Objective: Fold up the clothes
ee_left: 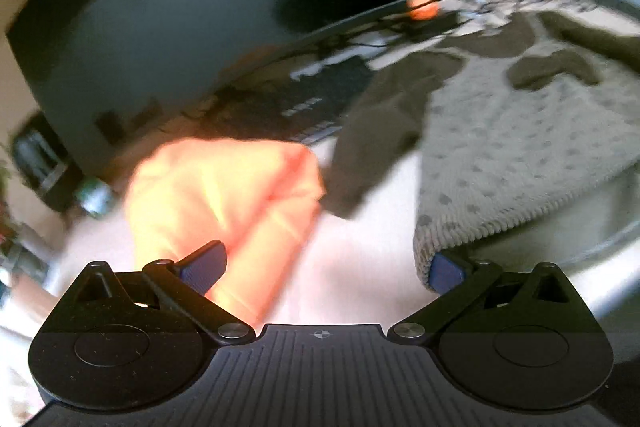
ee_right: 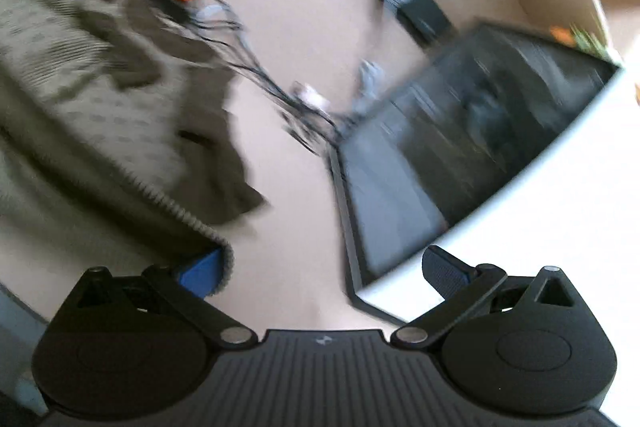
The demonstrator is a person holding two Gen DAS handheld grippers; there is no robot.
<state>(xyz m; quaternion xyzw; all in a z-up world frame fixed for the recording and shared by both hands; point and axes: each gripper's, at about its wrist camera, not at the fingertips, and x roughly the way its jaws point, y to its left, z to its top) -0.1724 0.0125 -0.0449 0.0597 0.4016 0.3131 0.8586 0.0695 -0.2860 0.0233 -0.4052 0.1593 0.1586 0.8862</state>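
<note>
Fingers of left gripper (ee_left: 326, 271) spread wide, right pad touching sweater (ee_left: 520, 147) hem at lower right | right gripper (ee_right: 324, 271) fingers also apart, left pad against sweater hem at lower left | orange cloth (ee_left: 224, 203) folded, centre-left | table (ee_right: 296, 27) blurred, cables (ee_right: 256, 67) upper centre

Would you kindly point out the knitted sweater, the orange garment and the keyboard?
knitted sweater (ee_left: 520, 155): left wrist view, dotted cream body.
orange garment (ee_left: 224, 195): left wrist view, middle of the fabric.
keyboard (ee_left: 320, 107): left wrist view, key area.
</note>
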